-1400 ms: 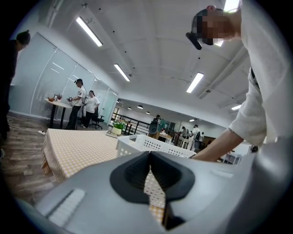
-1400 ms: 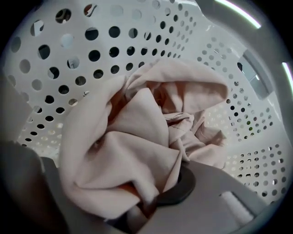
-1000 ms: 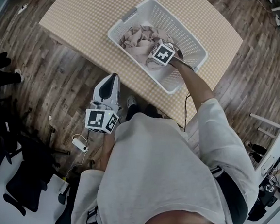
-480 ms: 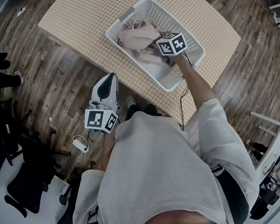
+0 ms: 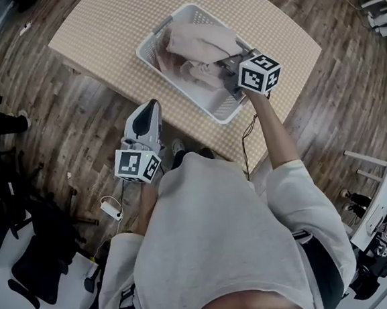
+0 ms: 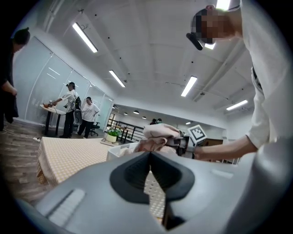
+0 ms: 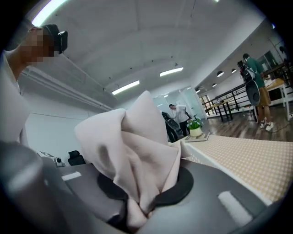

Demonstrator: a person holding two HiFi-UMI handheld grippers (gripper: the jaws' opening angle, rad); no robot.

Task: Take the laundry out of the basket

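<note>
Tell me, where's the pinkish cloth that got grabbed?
The pinkish cloth is top centre in the head view, pinched in the right gripper just above the white basket on the checked table.

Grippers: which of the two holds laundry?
The right gripper, jaws shut on a beige cloth held above the basket; the left gripper is shut and empty.

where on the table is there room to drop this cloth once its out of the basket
Widest bare patch: the checked table left of the basket, out to the table edge. A smaller bare stretch lies right of the basket. Crowded: the basket, with laundry in it, and over it the cloth pinched in the right tongs.
</note>
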